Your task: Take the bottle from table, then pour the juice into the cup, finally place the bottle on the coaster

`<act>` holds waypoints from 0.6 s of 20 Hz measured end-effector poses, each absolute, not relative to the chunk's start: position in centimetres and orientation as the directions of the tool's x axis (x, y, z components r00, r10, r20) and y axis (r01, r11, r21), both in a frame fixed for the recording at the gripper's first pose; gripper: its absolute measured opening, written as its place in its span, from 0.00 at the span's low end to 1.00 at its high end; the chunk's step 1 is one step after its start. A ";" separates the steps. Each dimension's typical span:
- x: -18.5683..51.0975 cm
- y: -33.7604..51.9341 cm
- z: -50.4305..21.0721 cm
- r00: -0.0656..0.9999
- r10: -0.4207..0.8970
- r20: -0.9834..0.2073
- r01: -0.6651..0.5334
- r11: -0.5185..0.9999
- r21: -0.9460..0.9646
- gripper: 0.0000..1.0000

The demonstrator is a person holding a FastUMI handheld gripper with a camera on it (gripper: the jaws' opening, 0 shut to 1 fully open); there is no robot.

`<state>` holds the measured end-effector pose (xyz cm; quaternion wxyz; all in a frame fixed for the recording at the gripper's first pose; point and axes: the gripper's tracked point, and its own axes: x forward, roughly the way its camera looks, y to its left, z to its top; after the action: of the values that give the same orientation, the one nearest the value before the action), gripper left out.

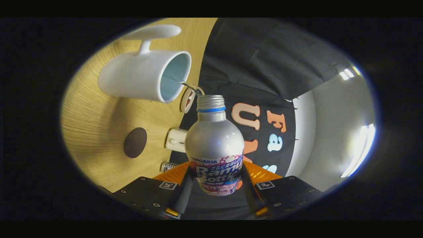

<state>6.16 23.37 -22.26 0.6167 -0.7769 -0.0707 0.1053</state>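
Claw clamped on uncapped silver bottle — tilted, mouth just beside white cup — wooden table behind.

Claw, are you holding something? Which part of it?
Yes. The claw holds the silver bottle by its lower body, on the label, one finger pressing each side. The bottle's open neck points toward the white cup.

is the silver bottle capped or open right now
Open: the silver aluminium bottle, clamped between the gripper fingers, shows bare neck threads, no cap.
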 end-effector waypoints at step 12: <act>6.1 23.9 -21.3 0.962 0.263 -0.070 0.005 -0.274 -0.962 0.71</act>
<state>6.07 23.93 -21.34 0.5964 -0.7909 -0.0846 0.1081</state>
